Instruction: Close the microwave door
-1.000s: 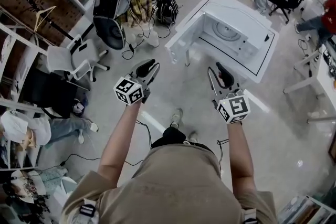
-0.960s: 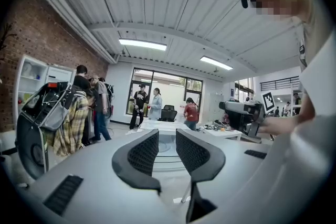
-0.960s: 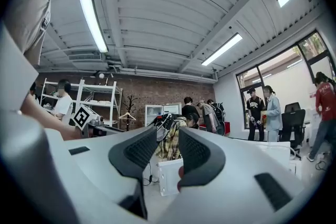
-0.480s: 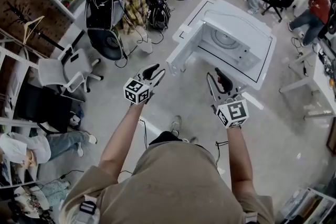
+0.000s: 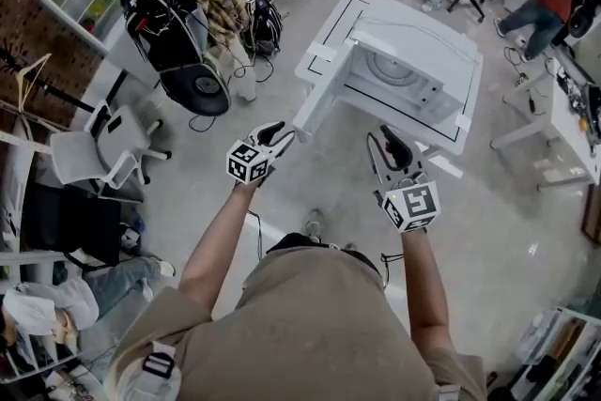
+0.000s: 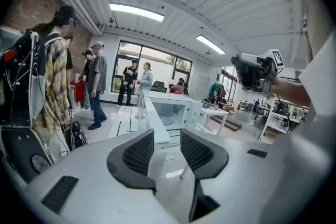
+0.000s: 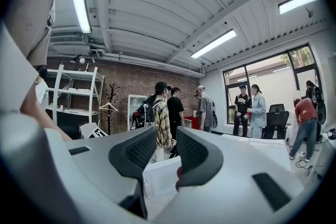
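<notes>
Change: left gripper (image 5: 280, 134) has come in twd door (image 5: 319, 97) and its jaws just widened. Approach only, I'd judge, push not begun.
L tongs: apart, door edge lined up in gap, not clamped.
R tongs: right gripper (image 5: 380, 139), 3 o'clock of it, slightly apart, empty.
Microwave (image 5: 413, 70): 1 o'clock, door swung open.

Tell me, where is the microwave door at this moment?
In the head view, the microwave door stands open at upper centre, swung out from the picture-left side of the microwave, with its free edge just ahead of the left tongs.
</notes>
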A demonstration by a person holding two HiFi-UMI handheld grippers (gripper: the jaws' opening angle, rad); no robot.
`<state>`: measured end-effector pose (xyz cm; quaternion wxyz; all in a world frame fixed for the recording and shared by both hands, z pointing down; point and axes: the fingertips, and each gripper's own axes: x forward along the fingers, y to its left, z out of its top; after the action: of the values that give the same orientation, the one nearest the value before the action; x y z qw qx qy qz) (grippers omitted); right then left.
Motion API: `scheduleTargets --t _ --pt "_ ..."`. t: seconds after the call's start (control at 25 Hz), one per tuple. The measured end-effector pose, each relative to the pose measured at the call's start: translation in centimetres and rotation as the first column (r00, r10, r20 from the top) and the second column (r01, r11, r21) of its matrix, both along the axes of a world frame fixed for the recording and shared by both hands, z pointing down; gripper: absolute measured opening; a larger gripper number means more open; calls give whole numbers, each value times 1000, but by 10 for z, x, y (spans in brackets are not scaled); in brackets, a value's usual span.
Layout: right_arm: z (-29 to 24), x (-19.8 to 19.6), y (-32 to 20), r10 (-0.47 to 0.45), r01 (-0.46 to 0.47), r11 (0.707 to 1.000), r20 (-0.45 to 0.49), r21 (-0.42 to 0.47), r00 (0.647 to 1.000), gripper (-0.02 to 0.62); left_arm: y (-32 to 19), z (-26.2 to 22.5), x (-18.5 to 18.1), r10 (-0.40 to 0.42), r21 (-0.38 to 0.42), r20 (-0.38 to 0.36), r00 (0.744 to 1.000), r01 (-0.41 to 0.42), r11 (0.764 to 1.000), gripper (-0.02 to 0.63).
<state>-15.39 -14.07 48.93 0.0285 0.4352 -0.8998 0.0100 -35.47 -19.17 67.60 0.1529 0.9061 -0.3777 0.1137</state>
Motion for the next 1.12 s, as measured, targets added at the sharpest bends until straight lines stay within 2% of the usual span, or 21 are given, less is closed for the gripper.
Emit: scheduleTargets --t 0.24,0.52,0.84,1.12 --pt "14 -1 -6 61 -61 998 -9 -8 998 117 -14 34 3 69 -57 96 993 -64 996 144" --pt "24 2 -7 104 -104 994 -7 -25 995 117 -22 51 -2 101 -90 109 989 -92 992 144" --pt "27 8 -11 164 -164 986 -1 -41 986 116 -21 57 12 189 -131 34 981 -183 974 144" --pt "26 36 -11 173 -172 984 0 -49 985 115 -17 53 18 152 -144 9 988 -149 978 143"
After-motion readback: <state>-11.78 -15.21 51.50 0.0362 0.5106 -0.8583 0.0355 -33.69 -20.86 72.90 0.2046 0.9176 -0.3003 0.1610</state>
